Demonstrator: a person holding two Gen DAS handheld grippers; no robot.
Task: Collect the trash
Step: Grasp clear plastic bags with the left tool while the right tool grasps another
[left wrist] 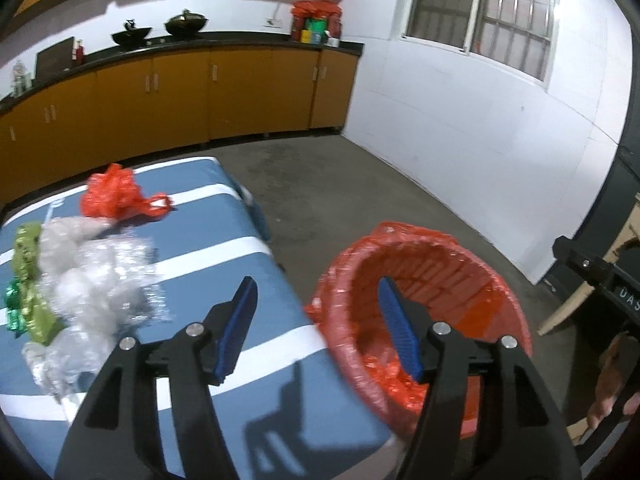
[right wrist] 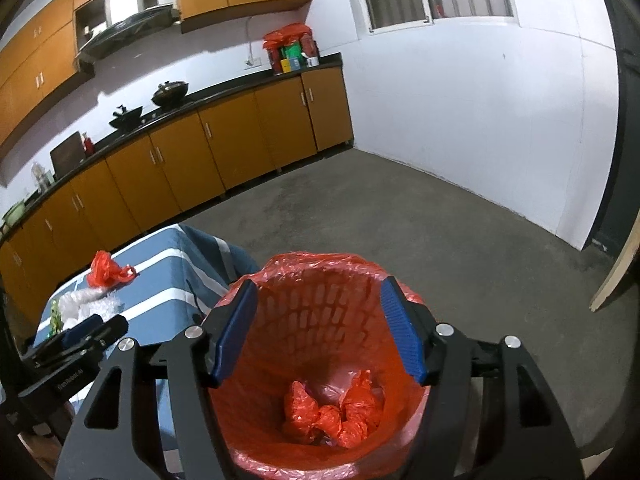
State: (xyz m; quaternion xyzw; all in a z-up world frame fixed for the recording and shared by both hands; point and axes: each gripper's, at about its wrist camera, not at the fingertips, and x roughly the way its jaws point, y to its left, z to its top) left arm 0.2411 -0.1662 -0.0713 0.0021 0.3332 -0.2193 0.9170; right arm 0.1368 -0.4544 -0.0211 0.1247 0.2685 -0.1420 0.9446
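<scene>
Red-lined bin (right wrist: 320,360) on floor beside blue striped table (left wrist: 224,240). Crumpled red bags (right wrist: 332,412) at bin's bottom. More trash on table: red bag (left wrist: 116,196), clear plastic wrap (left wrist: 92,280), green wrapper (left wrist: 30,288). Left gripper (left wrist: 318,304) wide, holding nothing, over table edge and bin rim. Right gripper (right wrist: 318,312) wide, empty, above bin.

A lined bin (right wrist: 320,360) stands on the floor (right wrist: 400,220) just right of a cloth-covered table (left wrist: 224,248), crumpled bags (right wrist: 332,412) lying in its bottom, while on the table a bag (left wrist: 116,196) lies behind a heap of plastic wrap (left wrist: 88,280), cabinets (left wrist: 180,96) beyond.
</scene>
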